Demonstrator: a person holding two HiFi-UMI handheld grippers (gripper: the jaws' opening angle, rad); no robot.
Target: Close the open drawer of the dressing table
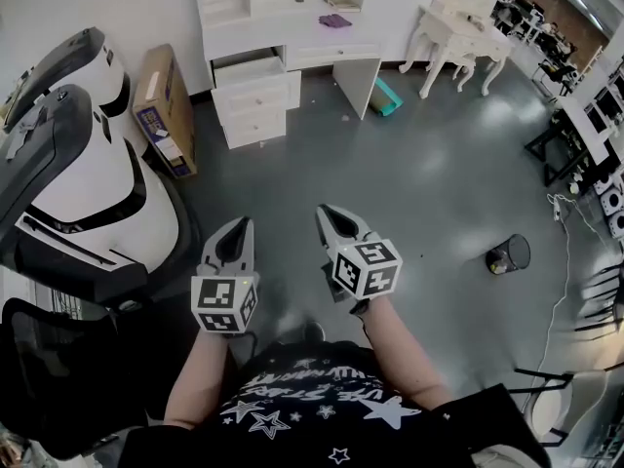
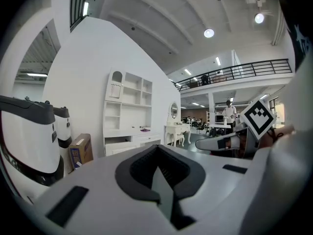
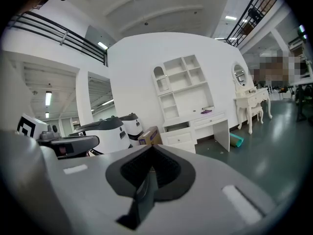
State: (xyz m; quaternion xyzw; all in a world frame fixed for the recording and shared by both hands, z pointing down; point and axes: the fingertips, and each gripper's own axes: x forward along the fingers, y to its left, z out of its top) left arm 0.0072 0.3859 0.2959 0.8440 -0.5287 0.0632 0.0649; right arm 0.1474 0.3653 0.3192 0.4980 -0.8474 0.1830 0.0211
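Closest in, both forearms reach straight out toward the dressing table (image 1: 292, 35). The left gripper (image 1: 240, 224) has its jaws clenched on nothing. The right gripper (image 1: 326, 213) is just beside it, jaws also pressed together and empty, and both noses tip slightly down. They hang well short of the table, with grey floor (image 1: 419, 183) between. The white dressing table stands against the wall, and its top drawer (image 1: 248, 67), on the left side under the tabletop, juts out open. The two drawers below it sit flush. A cardboard box (image 1: 162, 105) sits left of the table.
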